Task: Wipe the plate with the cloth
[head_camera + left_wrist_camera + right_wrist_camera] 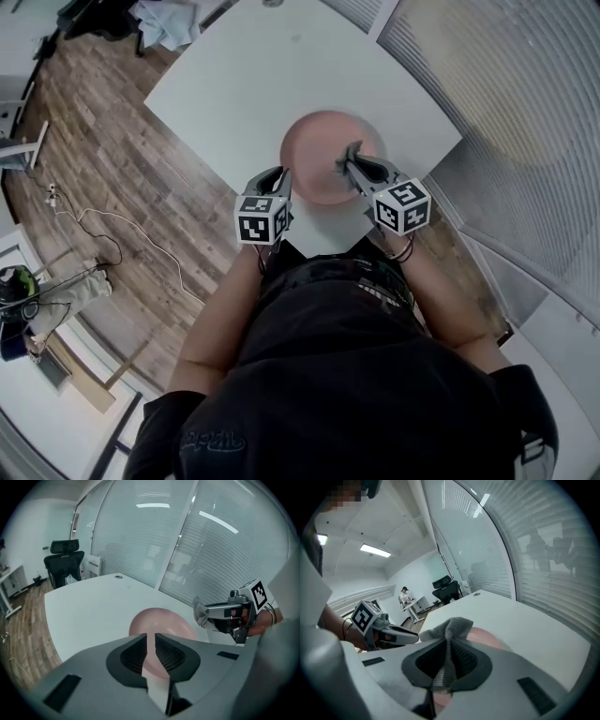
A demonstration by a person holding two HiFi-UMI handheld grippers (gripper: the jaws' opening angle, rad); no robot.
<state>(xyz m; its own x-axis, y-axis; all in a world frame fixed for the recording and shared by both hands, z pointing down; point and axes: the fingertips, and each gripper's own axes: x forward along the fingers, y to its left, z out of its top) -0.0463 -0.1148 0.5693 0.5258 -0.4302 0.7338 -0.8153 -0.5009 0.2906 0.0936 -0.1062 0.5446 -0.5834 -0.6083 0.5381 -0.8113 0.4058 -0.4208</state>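
Nearest us in the head view, the person's black shirt (347,375) fills the lower frame and hides the near edge of the worktop (234,84).

Left hand-held gripper (151,641): in its own view the jaws stand slightly apart with a narrow gap. Nothing is in the gap; we see only pink plate through it. From the head view its tips sit at the plate's left rim, and we cannot tell whether they touch.

Right hand-held gripper (449,644): clamped on the cloth (450,630), a grey knit whose bunched top sticks up above the jaws. The lower end of the cloth is lost in the dark between the jaws. The tips hang over the right part of the plate; contact is hard to make out.

Plate (319,155): pink and round, on the white worktop near its front edge. Its near side is covered by both grippers.

Further off: wood floor (103,169) with a white cable (141,230), and a black office chair (63,562) past the worktop's far end. Slatted blinds (150,536) run behind glass. A small, distant person (404,592) sits at a desk, too small to detail.
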